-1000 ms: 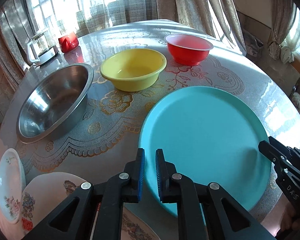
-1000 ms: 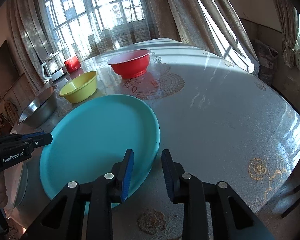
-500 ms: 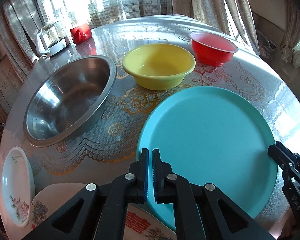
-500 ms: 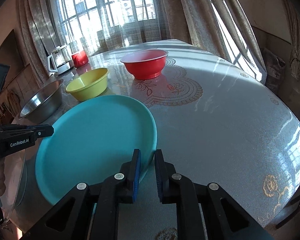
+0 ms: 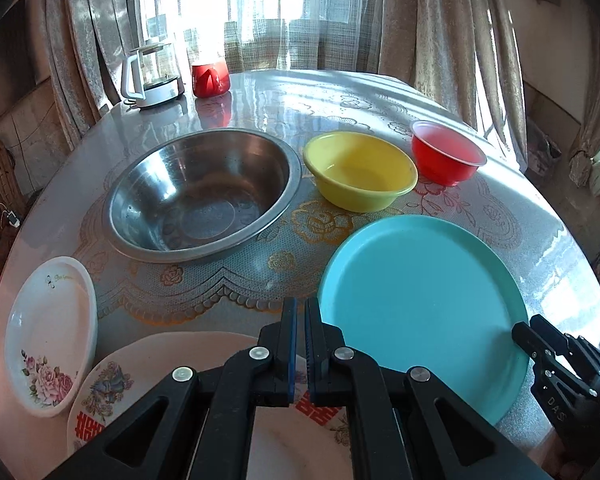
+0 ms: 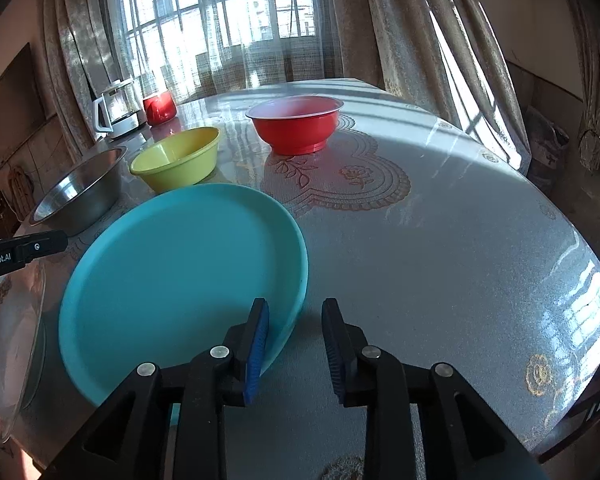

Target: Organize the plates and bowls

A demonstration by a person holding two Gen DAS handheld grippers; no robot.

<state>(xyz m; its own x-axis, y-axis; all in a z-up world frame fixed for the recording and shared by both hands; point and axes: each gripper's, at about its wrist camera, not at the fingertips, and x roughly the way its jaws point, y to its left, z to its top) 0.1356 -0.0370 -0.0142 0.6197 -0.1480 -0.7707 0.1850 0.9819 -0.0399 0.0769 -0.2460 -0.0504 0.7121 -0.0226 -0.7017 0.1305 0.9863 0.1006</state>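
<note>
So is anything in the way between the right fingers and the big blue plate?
No, nothing visible is in the way. The right gripper is opening right at the near rim of the turquoise plate; one of its fingers sits over the plate's edge, the other over bare table. The bowls stand farther back.

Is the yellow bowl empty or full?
Empty: the yellow bowl shows its bare inside, with nothing in it.

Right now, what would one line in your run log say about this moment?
left gripper: shut, empty | right gripper: jaws opening at teal plate rim, nothing gripped | steel, yellow, red bowls: unstacked
</note>
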